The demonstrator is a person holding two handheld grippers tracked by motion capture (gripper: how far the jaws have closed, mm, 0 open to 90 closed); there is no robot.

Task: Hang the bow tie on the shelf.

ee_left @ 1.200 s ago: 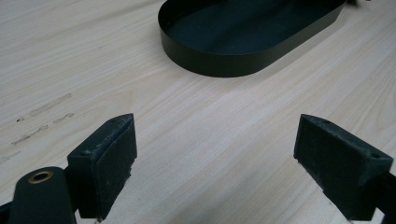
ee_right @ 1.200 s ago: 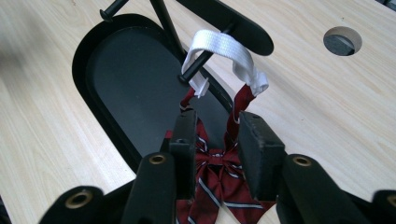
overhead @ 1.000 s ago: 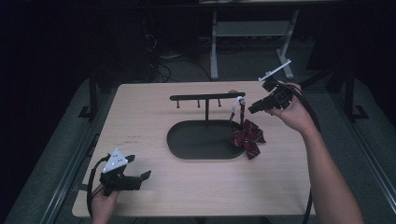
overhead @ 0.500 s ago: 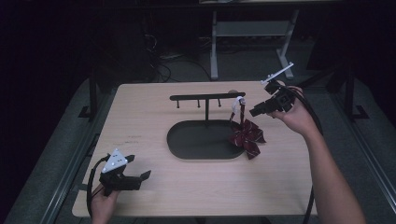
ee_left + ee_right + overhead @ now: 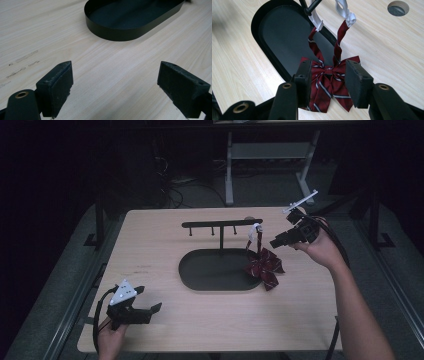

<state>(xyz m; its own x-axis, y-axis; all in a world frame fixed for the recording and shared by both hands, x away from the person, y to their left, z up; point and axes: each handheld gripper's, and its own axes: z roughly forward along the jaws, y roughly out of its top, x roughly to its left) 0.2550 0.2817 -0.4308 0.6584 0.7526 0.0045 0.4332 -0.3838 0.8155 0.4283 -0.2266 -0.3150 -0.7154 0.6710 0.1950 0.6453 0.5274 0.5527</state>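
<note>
The red striped bow tie (image 5: pixel 263 268) hangs by its white strap (image 5: pixel 255 231) from the right end of the black stand (image 5: pixel 221 225). Its lower part rests at the 3 o'clock edge of the oval black tray (image 5: pixel 200 277). The right gripper (image 5: pixel 278 242) is held in the air at 2 o'clock from the bow tie; its jaws have just been opening and hold nothing. The left gripper (image 5: pixel 148 303) rests at 7 o'clock on the table (image 5: pixel 150 240), jaws wide apart, holding nothing.
</note>
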